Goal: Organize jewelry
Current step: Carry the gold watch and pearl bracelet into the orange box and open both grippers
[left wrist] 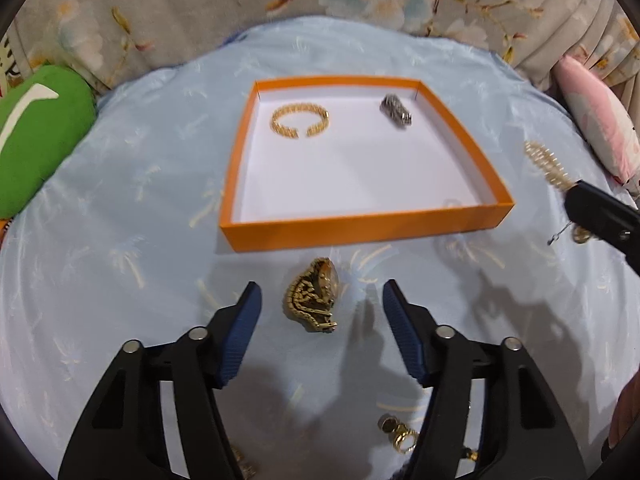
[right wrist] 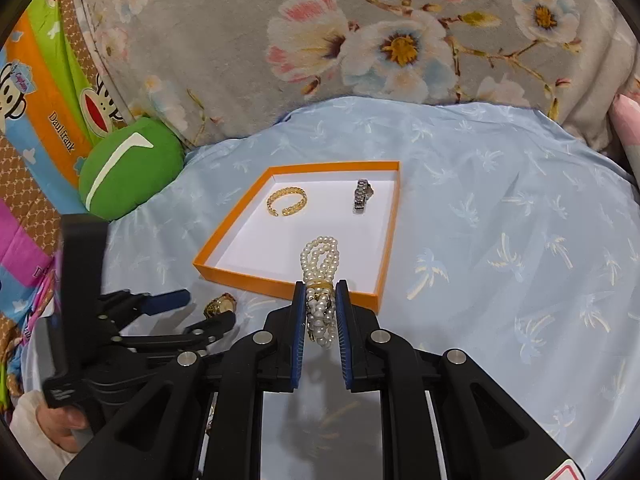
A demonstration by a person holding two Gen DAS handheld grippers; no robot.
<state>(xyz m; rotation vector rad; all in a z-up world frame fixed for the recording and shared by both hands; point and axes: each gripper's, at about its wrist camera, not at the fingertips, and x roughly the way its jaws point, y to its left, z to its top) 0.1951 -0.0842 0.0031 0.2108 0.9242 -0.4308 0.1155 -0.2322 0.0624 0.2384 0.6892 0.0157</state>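
Observation:
An orange box [left wrist: 360, 228] [right wrist: 288, 284] with a white floor lies on the light blue cloth. In it are a gold open bangle [left wrist: 299, 120] [right wrist: 286, 201] and a silver watch [left wrist: 396, 111] [right wrist: 362, 195]. A gold watch [left wrist: 314, 300] [right wrist: 219, 305] lies on the cloth in front of the box. My left gripper [left wrist: 322, 300] [right wrist: 208, 308] is open, its fingers on either side of the gold watch. My right gripper [right wrist: 319, 292] is shut on a pearl bracelet [right wrist: 320, 264] [left wrist: 546, 164], held above the box's near right corner.
Small gold rings [left wrist: 398, 434] lie on the cloth near my left gripper's right finger. A green cushion [left wrist: 36, 136] [right wrist: 128, 168] sits at the left. A pink cushion [left wrist: 600, 120] is at the right. Floral fabric [right wrist: 360, 40] rises behind the cloth.

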